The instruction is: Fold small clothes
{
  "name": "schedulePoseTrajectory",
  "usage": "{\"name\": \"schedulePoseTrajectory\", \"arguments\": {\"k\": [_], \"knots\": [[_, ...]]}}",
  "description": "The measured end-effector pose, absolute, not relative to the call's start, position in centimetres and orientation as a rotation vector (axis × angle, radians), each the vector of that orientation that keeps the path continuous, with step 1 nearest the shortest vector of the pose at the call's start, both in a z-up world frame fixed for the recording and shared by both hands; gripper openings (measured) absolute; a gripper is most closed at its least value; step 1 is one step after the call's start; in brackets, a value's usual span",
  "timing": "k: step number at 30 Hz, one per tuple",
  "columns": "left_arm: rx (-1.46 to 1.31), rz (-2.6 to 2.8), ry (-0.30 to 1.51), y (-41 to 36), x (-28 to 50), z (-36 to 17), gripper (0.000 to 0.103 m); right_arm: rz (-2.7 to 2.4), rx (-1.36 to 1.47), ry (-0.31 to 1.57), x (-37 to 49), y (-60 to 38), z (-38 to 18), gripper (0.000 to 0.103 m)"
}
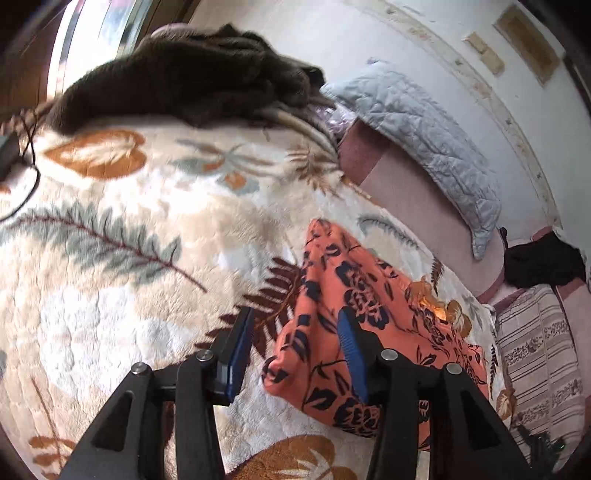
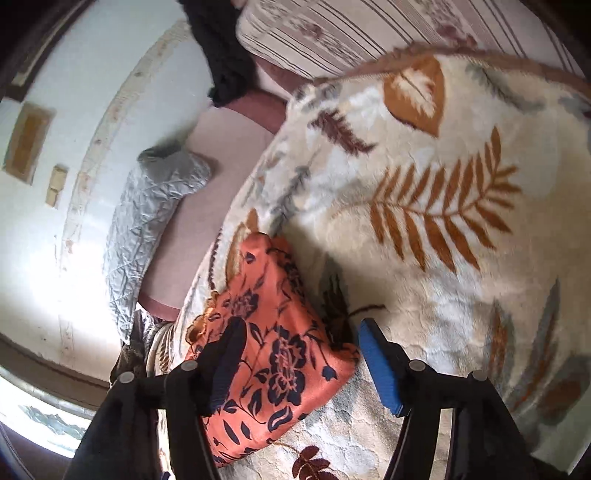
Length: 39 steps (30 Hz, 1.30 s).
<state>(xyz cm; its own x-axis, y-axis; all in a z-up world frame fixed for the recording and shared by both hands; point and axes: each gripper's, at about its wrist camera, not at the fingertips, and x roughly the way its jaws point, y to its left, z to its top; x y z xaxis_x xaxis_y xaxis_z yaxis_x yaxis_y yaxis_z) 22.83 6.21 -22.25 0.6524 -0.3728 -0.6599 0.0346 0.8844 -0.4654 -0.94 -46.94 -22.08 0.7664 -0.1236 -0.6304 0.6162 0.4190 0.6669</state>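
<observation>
An orange garment with dark floral print (image 1: 354,295) lies folded into a compact bundle on a cream leaf-patterned blanket (image 1: 129,240). My left gripper (image 1: 295,332) is open just above the garment's left edge, with one blue-padded finger over the cloth and the other over the blanket. The garment also shows in the right wrist view (image 2: 273,332). My right gripper (image 2: 303,343) is open and straddles the garment's near right edge. Neither gripper holds the cloth.
A dark brown fuzzy blanket pile (image 1: 192,74) lies at the far side. A grey quilted pillow (image 1: 424,140) and a pink mattress (image 1: 406,192) lie by the white wall. A striped cushion (image 2: 351,29), black cloth (image 2: 221,48) and a black cable (image 1: 29,162) are around the edges.
</observation>
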Motion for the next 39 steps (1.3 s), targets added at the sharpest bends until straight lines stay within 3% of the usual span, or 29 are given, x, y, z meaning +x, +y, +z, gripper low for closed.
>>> {"name": "schedulePoseTrajectory", "arguments": {"k": [1,4,9,15,18,21,28,34,39], "knots": [[-0.403,-0.272,0.81,5.1,22.5,-21.7,0.057,-0.464,0.988,0.529,-0.3,-46.1,-21.3,0.067],[-0.284,-0.401,0.791,0.4,22.1,-20.9,0.059,-0.305,0.854,0.55,3.1,-43.1,-20.5,0.064],[-0.071,-0.443,0.845,-6.3,22.8,-22.4,0.067,-0.13,0.73,0.667,9.6,-37.5,-22.3,0.052],[-0.135,-0.384,1.048,-5.4,25.3,-26.9,0.067,-0.07,0.717,0.885,14.0,-34.8,-27.2,0.047],[-0.074,-0.401,1.052,-5.9,25.0,-27.2,0.067,-0.089,0.677,0.989,14.1,-34.4,-28.9,0.035],[0.003,-0.384,1.033,-6.9,24.6,-27.2,0.067,-0.099,0.611,1.008,14.5,-33.8,-27.9,0.035],[0.041,-0.375,1.018,-7.5,24.7,-27.3,0.073,-0.039,0.512,0.85,18.3,-32.0,-24.9,0.038],[0.094,-0.372,1.004,-8.2,24.6,-27.6,0.077,-0.026,0.532,0.964,22.2,-32.2,-29.0,0.035],[0.103,-0.371,0.993,-8.3,24.5,-27.6,0.077,-0.004,0.539,0.952,20.9,-32.0,-27.5,0.035]]}}
